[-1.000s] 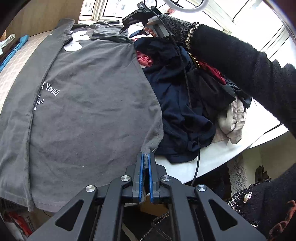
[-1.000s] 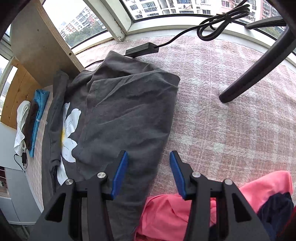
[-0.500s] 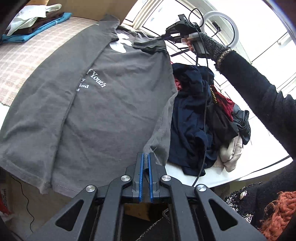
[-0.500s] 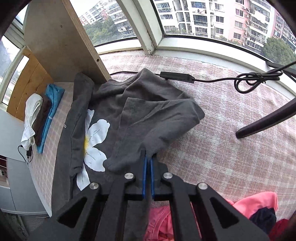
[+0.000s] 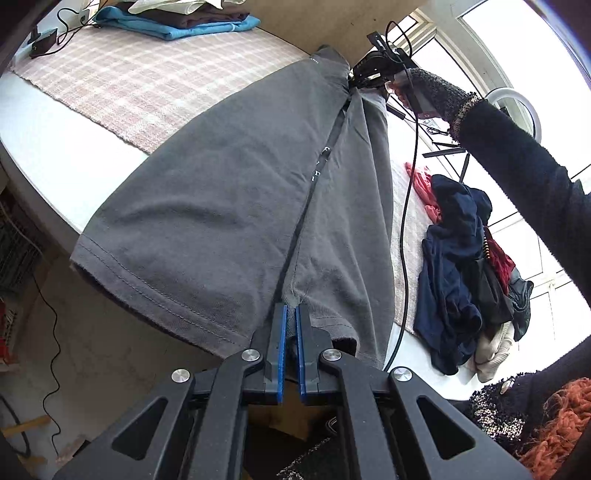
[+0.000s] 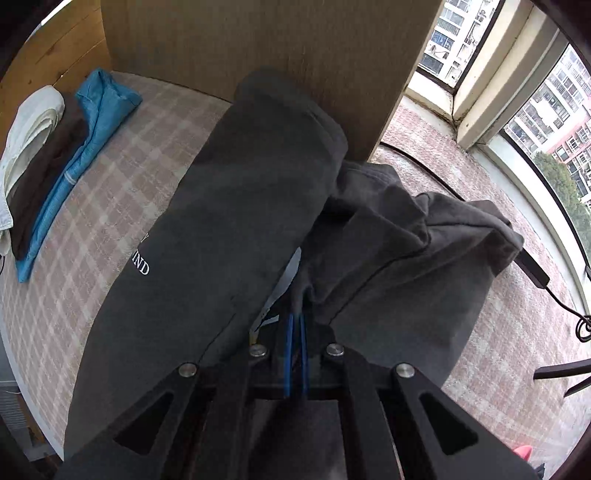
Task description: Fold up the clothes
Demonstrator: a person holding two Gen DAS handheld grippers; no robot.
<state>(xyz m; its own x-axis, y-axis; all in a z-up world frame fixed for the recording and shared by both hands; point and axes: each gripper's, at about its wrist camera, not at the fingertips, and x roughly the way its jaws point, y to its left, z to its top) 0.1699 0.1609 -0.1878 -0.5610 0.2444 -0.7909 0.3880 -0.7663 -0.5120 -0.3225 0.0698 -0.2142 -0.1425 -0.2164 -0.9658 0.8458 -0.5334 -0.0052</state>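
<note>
Both tongs are clenched on the dark grey cotton T-shirt point(image 5: 229, 192): the left tongs point(image 5: 290, 325) grip its hem, the right tongs point(image 6: 296, 332) its upper edge. The shirt hangs folded lengthwise over the checked pink cloth point(image 5: 147, 81) on the bench point(image 5: 33, 125), beside a pile of dark blue and red clothes point(image 5: 461, 280).

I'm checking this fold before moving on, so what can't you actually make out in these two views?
- Printed lettering on the grey T-shirt: left wrist view, swallowed by the fold; right wrist view shows only "IND".
- Right gripper pads: right wrist view, draped shirt cloth covers the pinch.
- Pile of unfolded clothes: left wrist view, tangled, so the number of pieces is unclear.
- Folded stack: cut off by the top edge.
</note>
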